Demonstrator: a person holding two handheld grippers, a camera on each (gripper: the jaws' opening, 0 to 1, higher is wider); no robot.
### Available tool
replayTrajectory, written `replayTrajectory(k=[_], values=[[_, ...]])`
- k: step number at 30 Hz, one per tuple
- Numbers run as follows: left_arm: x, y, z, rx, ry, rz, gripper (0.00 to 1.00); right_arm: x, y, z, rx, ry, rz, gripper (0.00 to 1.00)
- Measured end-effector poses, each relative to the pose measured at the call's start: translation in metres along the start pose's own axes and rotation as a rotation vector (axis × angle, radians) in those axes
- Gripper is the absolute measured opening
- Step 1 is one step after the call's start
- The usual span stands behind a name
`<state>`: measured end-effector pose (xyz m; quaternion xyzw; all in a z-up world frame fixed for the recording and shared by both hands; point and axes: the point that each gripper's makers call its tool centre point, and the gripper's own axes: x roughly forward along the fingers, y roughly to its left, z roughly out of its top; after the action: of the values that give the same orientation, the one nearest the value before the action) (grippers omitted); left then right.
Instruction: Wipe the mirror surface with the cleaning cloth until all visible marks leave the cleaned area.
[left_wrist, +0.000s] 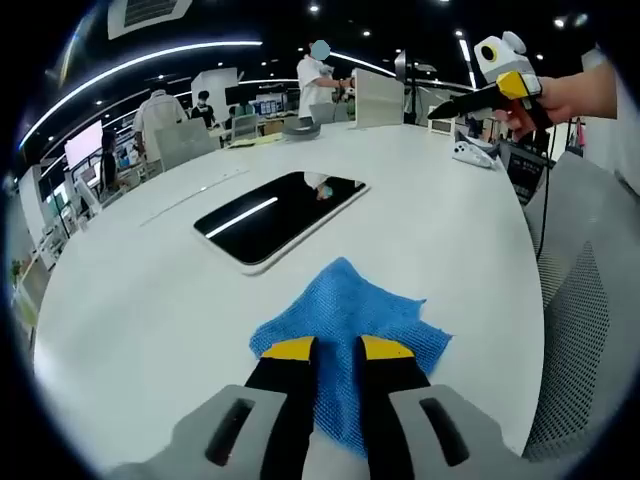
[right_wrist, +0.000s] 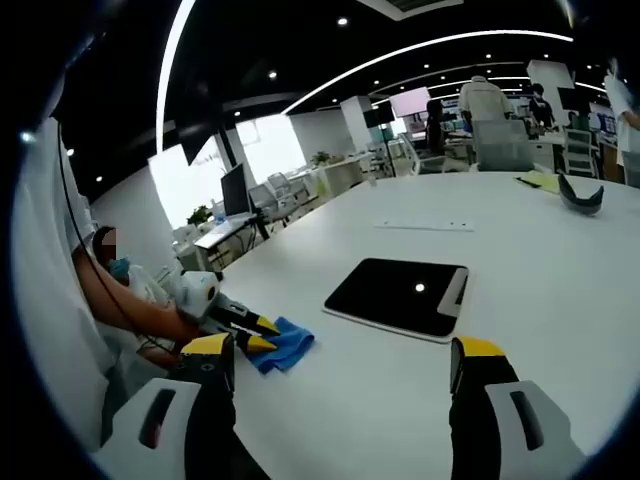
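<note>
**Barely begun: cloth picked up, mirror not yet touched**

So far the wiping itself has not started, as far as I can judge. The mirror (left_wrist: 280, 217) lies flat on the white bench (left_wrist: 150, 310), a dark rectangular slab reflecting a ceiling strip light, and nothing is touching it. I cannot make out marks on its surface from either view; the glass just looks dark and glossy.

The blue cleaning cloth (left_wrist: 350, 320) sits on the bench just short of the mirror, on the person's side of it, crumpled rather than spread. The left gripper (left_wrist: 337, 350) is down at the cloth with its fingers drawn narrow, and the cloth bunches up between them, so they look to be pinching it. From the right gripper view the same pair (right_wrist: 262, 335) shows near the bench edge, the cloth (right_wrist: 285, 348) at its tips, apart from the mirror (right_wrist: 400, 295).

The right gripper (right_wrist: 340, 365) hangs above the bench on the near side of the mirror, fingers spread wide, holding nothing.

What is left is nearly everything: carry the cloth onto the mirror and rub across the whole surface.
</note>
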<state>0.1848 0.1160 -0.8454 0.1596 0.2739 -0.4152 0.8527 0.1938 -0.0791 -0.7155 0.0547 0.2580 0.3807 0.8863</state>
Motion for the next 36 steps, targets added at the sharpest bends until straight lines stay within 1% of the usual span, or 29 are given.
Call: replayTrajectory(k=[2,5,11,13,17,20,23,26,27,29,33,36], values=[[0.000,0.001,0.000,-0.012,0.007,0.017,0.04,0.001,0.000,0.000,0.001,0.002,0.001,0.88],[0.000,0.002,-0.001,-0.036,0.001,0.023,0.04,0.002,0.001,0.000,-0.005,0.005,0.006,0.88],[0.000,0.002,-0.001,-0.059,-0.002,0.027,0.04,0.002,0.002,0.000,-0.008,0.011,0.013,0.87],[0.000,0.004,-0.001,-0.106,-0.004,0.024,0.03,0.003,0.001,0.001,-0.006,0.008,0.013,0.87],[0.000,0.004,-0.001,-0.106,0.003,0.025,0.03,0.003,0.000,0.004,0.013,-0.012,0.015,0.86],[0.000,0.006,-0.001,-0.131,0.007,0.023,0.03,0.004,0.001,0.003,0.004,-0.006,0.020,0.86],[-0.002,0.007,0.002,-0.152,0.004,0.026,0.03,0.005,-0.001,0.003,0.015,-0.012,0.020,0.86],[-0.006,0.013,0.008,-0.170,-0.007,0.047,0.03,0.005,-0.003,0.002,0.016,-0.011,0.020,0.86],[-0.008,0.017,0.011,-0.182,-0.009,0.065,0.03,0.005,-0.003,0.002,0.018,-0.012,0.021,0.86],[-0.011,0.023,0.020,-0.207,-0.035,0.075,0.03,0.005,-0.004,0.003,0.022,-0.018,0.021,0.86],[-0.014,0.035,0.036,-0.200,-0.060,0.097,0.03,0.005,-0.007,0.004,0.031,-0.028,0.015,0.86],[-0.012,0.045,0.049,-0.185,-0.073,0.109,0.03,0.005,-0.009,0.002,0.037,-0.029,0.011,0.85]])
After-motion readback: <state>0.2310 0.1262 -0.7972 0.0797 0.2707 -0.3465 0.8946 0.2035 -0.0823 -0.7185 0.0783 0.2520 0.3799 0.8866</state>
